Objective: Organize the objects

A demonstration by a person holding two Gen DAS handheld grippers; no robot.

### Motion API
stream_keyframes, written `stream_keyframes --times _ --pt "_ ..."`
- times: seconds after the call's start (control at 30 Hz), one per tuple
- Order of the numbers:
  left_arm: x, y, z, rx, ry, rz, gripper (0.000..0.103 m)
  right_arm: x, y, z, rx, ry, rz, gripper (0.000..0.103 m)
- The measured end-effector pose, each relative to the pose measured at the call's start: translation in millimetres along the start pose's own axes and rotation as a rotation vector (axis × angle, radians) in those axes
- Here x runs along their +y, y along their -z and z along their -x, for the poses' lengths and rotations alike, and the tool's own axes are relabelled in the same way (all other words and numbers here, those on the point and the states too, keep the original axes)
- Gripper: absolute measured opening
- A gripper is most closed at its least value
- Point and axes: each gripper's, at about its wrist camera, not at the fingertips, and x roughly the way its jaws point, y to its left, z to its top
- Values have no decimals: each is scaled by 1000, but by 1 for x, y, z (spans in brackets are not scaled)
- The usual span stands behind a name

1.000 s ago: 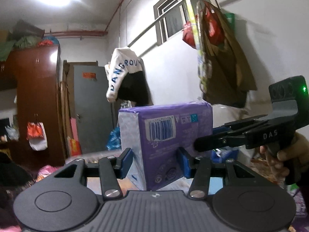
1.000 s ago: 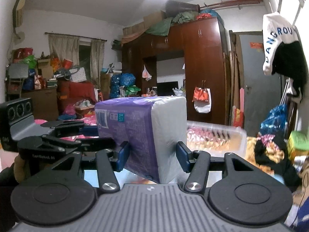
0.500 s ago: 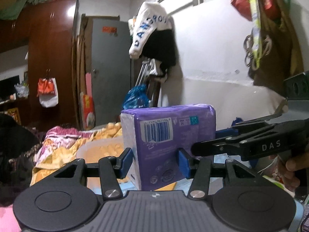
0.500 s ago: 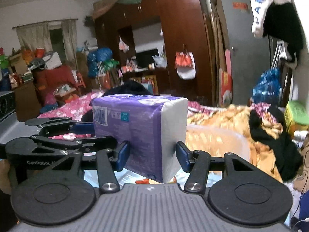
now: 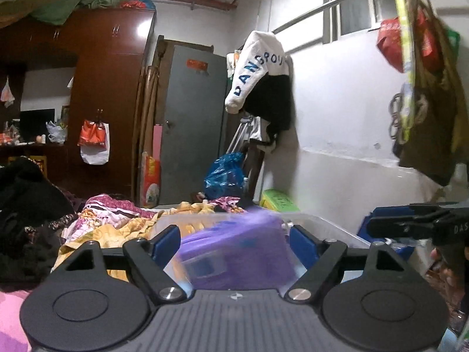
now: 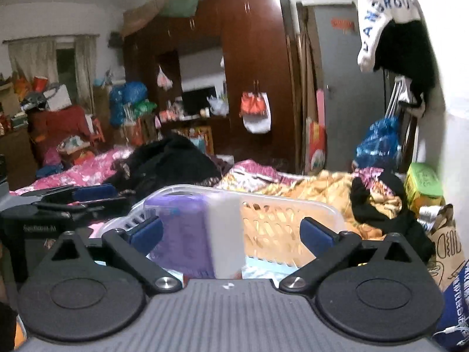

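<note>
A purple plastic-wrapped pack (image 5: 237, 252) with a white end (image 6: 225, 234) is blurred, tilted and low between both grippers, inside the clear plastic basket (image 6: 281, 208). My left gripper (image 5: 234, 243) is open, its blue pads apart from the pack. My right gripper (image 6: 231, 234) is open too, its pads wide of the pack. The basket's rim also shows in the left wrist view (image 5: 319, 223). Each gripper shows at the edge of the other's view.
The basket sits on a bed with a yellow patterned blanket (image 6: 316, 184) and black clothes (image 6: 170, 161). A brown wardrobe (image 6: 252, 73), a grey door (image 5: 193, 123) and a white wall with hanging bags (image 5: 425, 88) surround it. A green box (image 6: 422, 182) lies at the right.
Both grippers have opened and let go of the purple pack. The pack has dropped from held height down into the basket.
</note>
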Motion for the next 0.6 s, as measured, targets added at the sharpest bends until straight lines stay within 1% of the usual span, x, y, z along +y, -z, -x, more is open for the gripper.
stream_keyframes --times 0.07,0.13,0.27,0.3,0.37,0.43,0.5,0.6 --pt "-3 16 24 -20 -13 5 84 -3 19 28 -42 -12 -21 103" --pt "-8 38 49 -46 -28 13 87 -10 39 48 -75 -30 -60 103" --pt "-15 71 82 -49 -1 22 88 -18 94 82 -134 -47 -128 103" --pt "-16 77 85 -41 4 23 88 -19 111 89 -143 -50 -152 103" --pt "-20 86 84 -15 6 16 88 -21 127 90 -141 -57 -194 103" --pt "-24 89 77 17 0 -13 88 -19 138 85 -127 -63 -212 103" --pt "-23 95 71 31 -12 -22 88 -20 142 78 -104 -45 -205 103" --pt "-18 102 61 69 -10 -2 88 -24 133 65 -80 -13 -214 103"
